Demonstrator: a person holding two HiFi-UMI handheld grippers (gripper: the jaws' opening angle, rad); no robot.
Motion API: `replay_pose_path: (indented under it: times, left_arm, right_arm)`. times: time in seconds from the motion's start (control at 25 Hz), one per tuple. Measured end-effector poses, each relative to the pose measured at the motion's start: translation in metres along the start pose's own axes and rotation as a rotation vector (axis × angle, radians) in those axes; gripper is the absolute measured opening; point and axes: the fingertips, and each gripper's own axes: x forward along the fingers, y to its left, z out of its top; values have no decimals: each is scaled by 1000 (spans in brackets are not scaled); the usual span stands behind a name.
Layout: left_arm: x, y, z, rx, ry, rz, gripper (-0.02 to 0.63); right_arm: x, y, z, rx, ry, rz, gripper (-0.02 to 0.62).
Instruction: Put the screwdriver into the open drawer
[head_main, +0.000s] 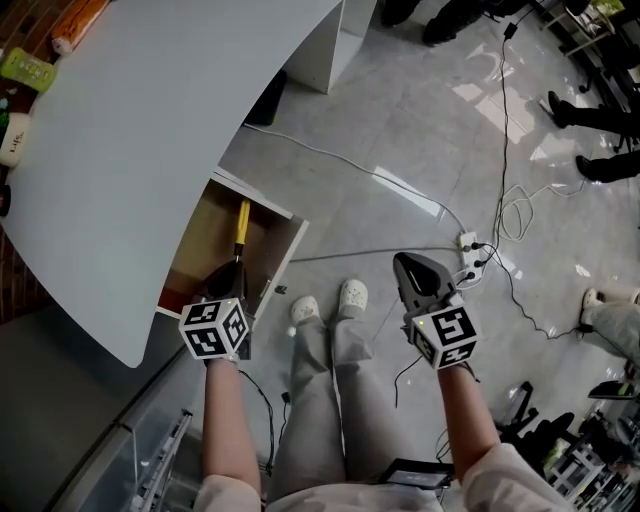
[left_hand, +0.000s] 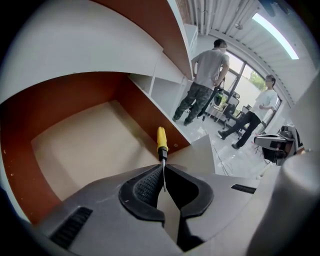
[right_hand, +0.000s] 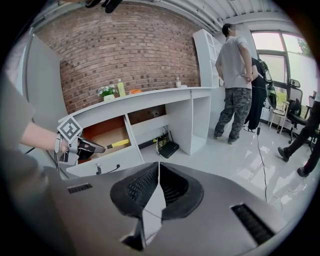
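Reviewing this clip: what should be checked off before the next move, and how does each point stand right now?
1. Is the drawer open: ok, it stands pulled out below the desk top.
2. Grip: ok, the left tongs are shut on the metal shaft of the screwdriver, with its yellow handle pointing ahead.
3. Tool over the drawer's inside: ok in the head view.
4. Landing spot free: ok, the drawer floor that shows is bare.
5. Gap between tool and drawer floor: cannot tell.
6. Are the right tongs out of the way: ok, shut, empty, well away from the drawer.
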Motion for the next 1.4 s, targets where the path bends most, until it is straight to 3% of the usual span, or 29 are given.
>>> replay_pose_path:
  times: [0.52,0.64,0.88,1.4]
  left_arm:
    - [30,6,0,-103,86,-40,26]
    - [32,7,0,-112,88,-32,108]
    - [24,9,-2,-116,90,0,173]
    - [-29,-13,32,-71,26,-6,173]
  right_arm:
    - [17,-10,8,-3,23,19,21]
    - [19,-10,9,-7,27,26,21]
    - [18,-8,19,-27,29,39,21]
    - [-16,0,74,-97,-5,44,21]
